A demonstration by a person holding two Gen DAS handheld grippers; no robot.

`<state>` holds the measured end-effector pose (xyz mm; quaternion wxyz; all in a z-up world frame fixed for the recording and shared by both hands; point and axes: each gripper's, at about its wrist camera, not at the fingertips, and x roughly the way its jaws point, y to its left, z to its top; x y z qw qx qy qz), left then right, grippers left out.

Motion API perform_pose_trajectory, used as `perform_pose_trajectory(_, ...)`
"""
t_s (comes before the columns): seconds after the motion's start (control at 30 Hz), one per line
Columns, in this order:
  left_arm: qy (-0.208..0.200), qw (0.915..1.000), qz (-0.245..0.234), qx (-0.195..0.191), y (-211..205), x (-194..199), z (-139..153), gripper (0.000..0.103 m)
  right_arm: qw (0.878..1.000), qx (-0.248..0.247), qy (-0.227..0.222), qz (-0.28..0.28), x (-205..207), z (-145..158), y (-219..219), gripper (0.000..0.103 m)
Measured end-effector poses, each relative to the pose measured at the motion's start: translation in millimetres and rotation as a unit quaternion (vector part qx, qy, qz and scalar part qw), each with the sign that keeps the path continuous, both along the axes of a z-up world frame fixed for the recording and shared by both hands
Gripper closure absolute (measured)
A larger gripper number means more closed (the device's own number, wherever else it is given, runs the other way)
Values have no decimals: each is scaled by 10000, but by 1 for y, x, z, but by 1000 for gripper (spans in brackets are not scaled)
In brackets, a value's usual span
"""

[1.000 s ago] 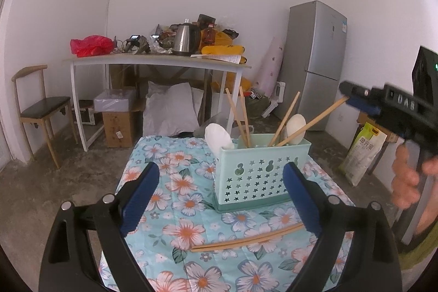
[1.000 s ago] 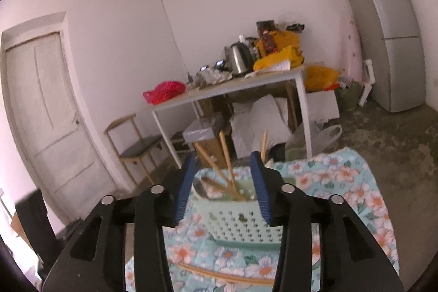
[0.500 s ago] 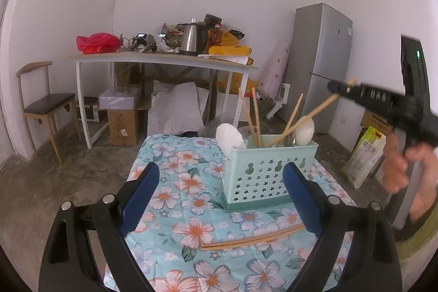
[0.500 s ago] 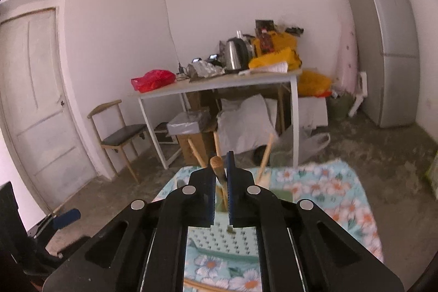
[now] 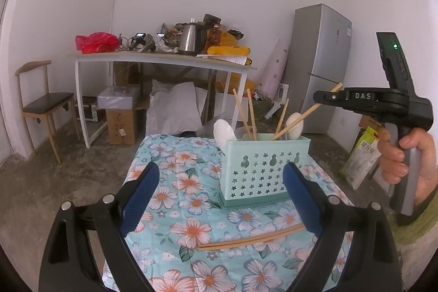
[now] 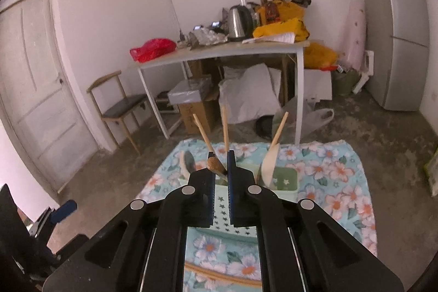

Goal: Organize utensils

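A mint-green utensil basket [image 5: 264, 168] with star holes stands on the floral tablecloth [image 5: 186, 199]. It holds several wooden chopsticks and two white spoons [image 5: 223, 131]. My right gripper [image 6: 220, 164] is shut on the top end of one wooden chopstick [image 6: 216, 167], whose lower end leans in the basket [image 6: 284, 178]; it shows in the left wrist view [image 5: 319, 97] above the basket's right side. My left gripper [image 5: 220, 199] is open and empty, low in front of the basket. A pair of chopsticks [image 5: 249, 238] lies on the cloth between its fingers.
A white table [image 5: 164, 62] behind carries a kettle [image 5: 193, 38], a red bag and clutter. A wooden chair [image 5: 41, 106] stands at the left, a fridge [image 5: 320, 67] at the right, boxes and bags under the table. A door [image 6: 35, 89] is at the left.
My right gripper went from open around the basket's chopsticks to shut on one chopstick's top end and rose slightly. My left gripper stayed open in front of the basket.
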<state>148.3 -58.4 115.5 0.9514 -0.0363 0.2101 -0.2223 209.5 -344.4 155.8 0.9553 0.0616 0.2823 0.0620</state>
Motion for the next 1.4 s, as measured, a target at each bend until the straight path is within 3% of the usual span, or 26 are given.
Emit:
perform_pose_trajectory(0.37,-15,10000,-22,0,-2,-2,-1,14,9996,-178,122,165,-1,32,-6,99)
perform_pose_trajectory(0.53,7,10000,-5,-23,-2,-1,-1,14,9965,-505,600,280,18,9,8,99)
perform_pose_trajectory(0.77,-6,10000,-26,-24,1,0,1,14,9933,-499,1006,286,29,-30,17,96)
perform_pose_trajectory(0.87,1,10000,-16,-30,2,0,1,14,9948,-419,895,252,21,-34,16,93)
perform_pose_trajectory(0.97,28,10000,-3,-31,2,1,0,14,9976,-183,639,178,4,-31,7,72)
perform_pose_trajectory(1.0,39,10000,2,-30,2,2,-1,14,9982,-143,564,141,-2,-29,5,70)
perform_pose_trajectory(1.2,146,9999,-24,-14,1,6,-9,14,9996,292,62,11,-44,-26,-15,61)
perform_pose_trajectory(1.4,185,9997,-131,104,-9,8,-15,14,9956,899,-163,-221,-82,-33,-41,56)
